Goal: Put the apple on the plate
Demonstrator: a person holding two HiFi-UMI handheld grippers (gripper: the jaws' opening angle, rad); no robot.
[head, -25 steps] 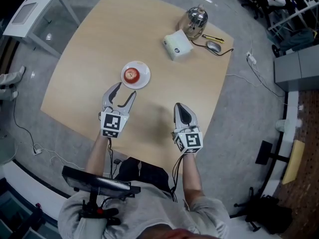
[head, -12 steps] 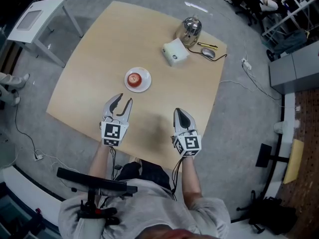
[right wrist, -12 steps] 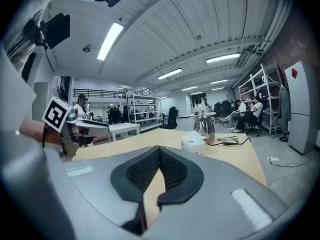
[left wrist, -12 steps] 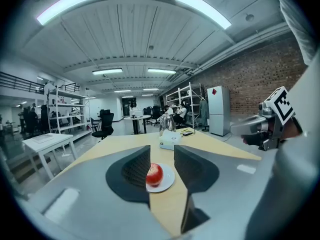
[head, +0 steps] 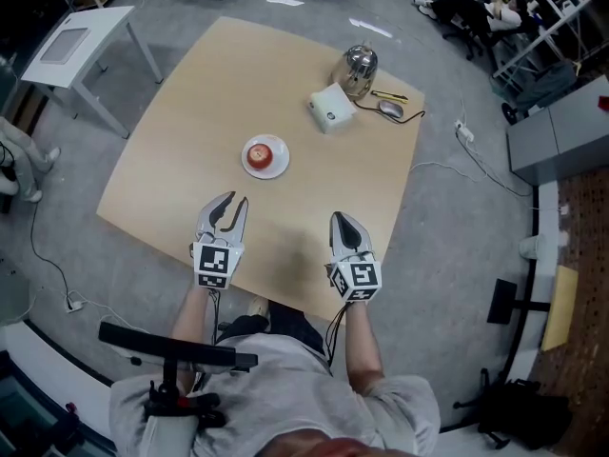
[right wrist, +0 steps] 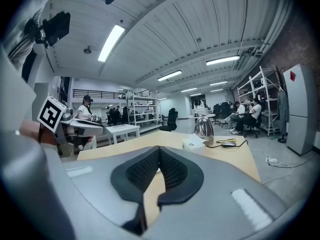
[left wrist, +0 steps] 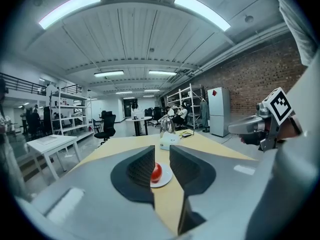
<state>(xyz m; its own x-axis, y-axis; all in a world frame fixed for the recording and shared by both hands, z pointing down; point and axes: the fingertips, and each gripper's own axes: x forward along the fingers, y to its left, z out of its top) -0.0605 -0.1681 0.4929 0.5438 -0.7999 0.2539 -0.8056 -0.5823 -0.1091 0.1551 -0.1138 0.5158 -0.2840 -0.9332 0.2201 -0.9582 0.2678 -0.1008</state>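
apple: your apple [head: 265, 152] sits on the white plate [head: 282, 165], mid table [head: 190, 103], well ahead of both grippers
left gripper: your left gripper [head: 234, 204] has its jaws a narrow gap apart, just been closing, nothing between the pads; apple shows only far beyond the gap
right gripper: your right gripper [head: 343, 219] has its jaws pressed together, empty
far corner: kettle [head: 359, 65], white box [head: 330, 109], mouse [head: 390, 109]
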